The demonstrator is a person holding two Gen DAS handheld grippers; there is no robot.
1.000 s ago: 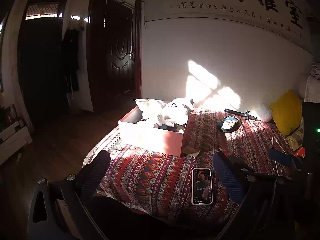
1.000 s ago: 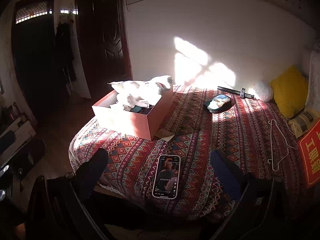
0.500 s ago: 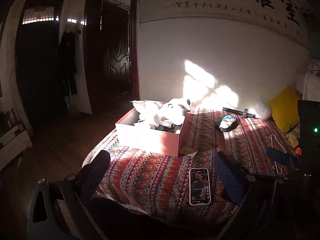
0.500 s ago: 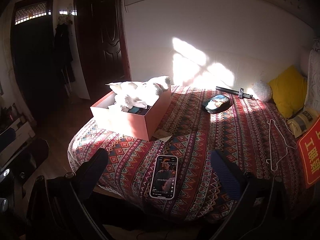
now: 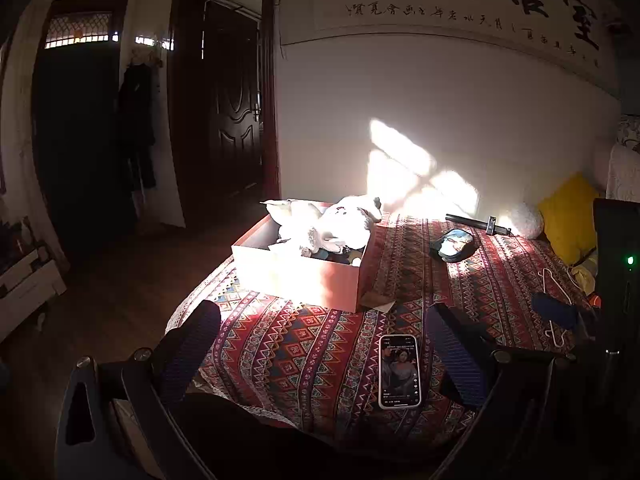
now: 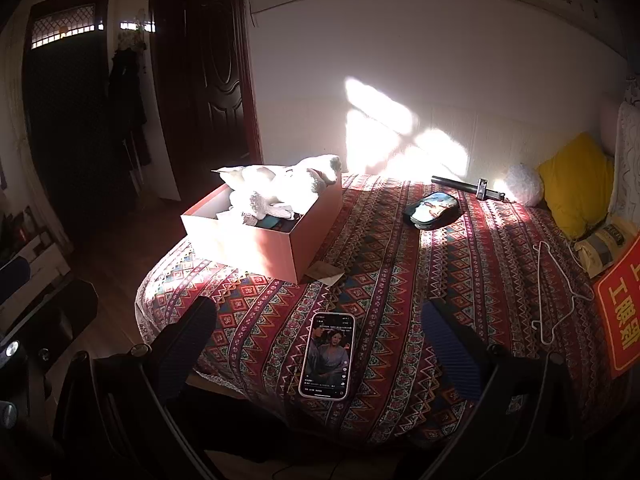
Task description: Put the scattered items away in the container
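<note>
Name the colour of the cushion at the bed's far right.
Yellow; the cushion shows best in the right wrist view.

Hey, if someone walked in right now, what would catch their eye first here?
Probably the white plush toy heaped in the pink box at the bed's far left corner, lit by sun. Next, the glowing phone lying face up on the patterned bedspread near its front edge, and the yellow pillow far right.
</note>
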